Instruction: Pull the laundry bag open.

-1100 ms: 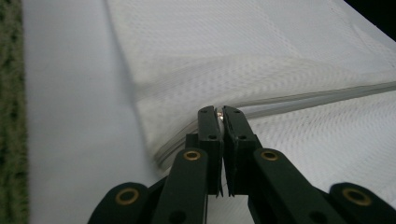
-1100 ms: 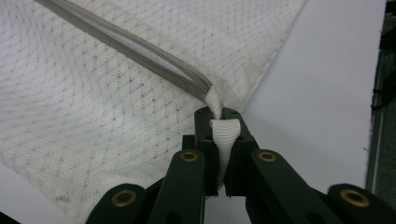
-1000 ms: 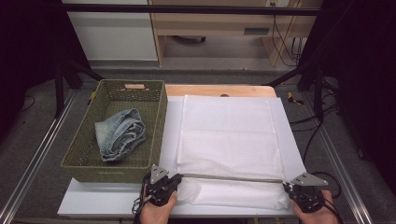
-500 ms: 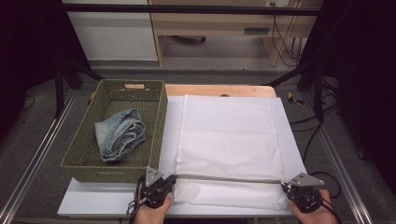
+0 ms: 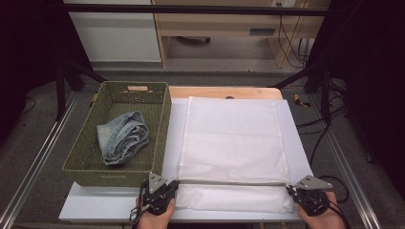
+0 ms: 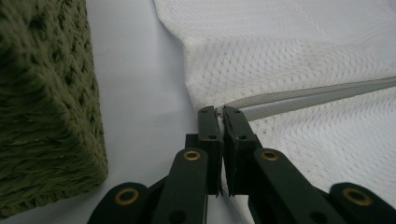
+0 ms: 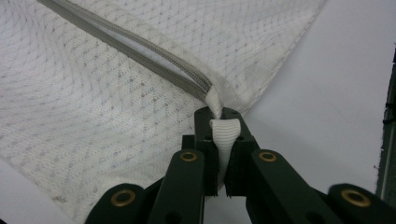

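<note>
High view showed the white mesh bag [image 5: 233, 143] lying flat on the white board [image 5: 114, 207] that covered the desk, with its grey zipper [image 5: 233, 182] running across near my edge. My left claw [image 5: 168, 187] sat at the zipper's left end and my right claw [image 5: 292, 190] at its right end, both hands low at the bottom of the frame.

Left gripper view: my left claw [image 6: 220, 114] was pressed together on the zipper's end, pinching the corner of the mesh bag [image 6: 299, 51] where the zipper [image 6: 317, 95] begins. The green basket [image 6: 44, 102] stood just beside it on the left, apart from the bag.

Right gripper view: my right claw [image 7: 223, 116] was clamped on the white ribbon tab [image 7: 225, 137] at the zipper's [image 7: 140, 49] other end, tab running down between the jaws. The mesh bag [image 7: 93, 116] spread out to the left, and the zipper looked partly open near the tab.

In the high view the green basket [image 5: 162, 124] sat left of the bag, touching the board's left part, with folded jeans [image 5: 123, 142] lying inside it.
</note>
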Motion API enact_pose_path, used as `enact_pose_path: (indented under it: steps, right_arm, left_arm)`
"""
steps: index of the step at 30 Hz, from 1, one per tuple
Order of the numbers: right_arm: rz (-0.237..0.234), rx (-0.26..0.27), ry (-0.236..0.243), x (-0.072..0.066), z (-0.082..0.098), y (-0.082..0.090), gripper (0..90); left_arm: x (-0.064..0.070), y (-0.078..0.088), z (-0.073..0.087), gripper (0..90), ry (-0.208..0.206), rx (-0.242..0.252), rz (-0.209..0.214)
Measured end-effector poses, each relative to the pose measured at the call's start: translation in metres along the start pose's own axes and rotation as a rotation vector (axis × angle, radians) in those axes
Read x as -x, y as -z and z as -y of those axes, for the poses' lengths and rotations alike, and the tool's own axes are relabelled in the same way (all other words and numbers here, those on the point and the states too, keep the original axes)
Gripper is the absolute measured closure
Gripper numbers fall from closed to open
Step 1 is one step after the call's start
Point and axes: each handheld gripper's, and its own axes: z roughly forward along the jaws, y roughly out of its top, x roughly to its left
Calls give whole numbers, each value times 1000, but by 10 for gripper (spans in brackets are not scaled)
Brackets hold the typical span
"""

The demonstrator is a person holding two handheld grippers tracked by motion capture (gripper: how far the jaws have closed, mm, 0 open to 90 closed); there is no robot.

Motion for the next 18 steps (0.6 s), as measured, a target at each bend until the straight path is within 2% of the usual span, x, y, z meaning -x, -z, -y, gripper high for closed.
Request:
enact_pose_path:
  steps: [8,11,13,18]
  right_arm:
    - [30,-18,19,-1,-1,-1,867]
    - [31,-24,15,0,0,0,867]
    - [30,-20,12,0,1,1,867]
    - [27,-23,15,0,1,1,867]
  left_arm:
    - [3,0,0,870,-5,2,4]
    - [0,1,2,870,-3,-1,-8]
    - [-2,2,2,870,14,6,3]
    - [-2,2,3,870,6,8,3]
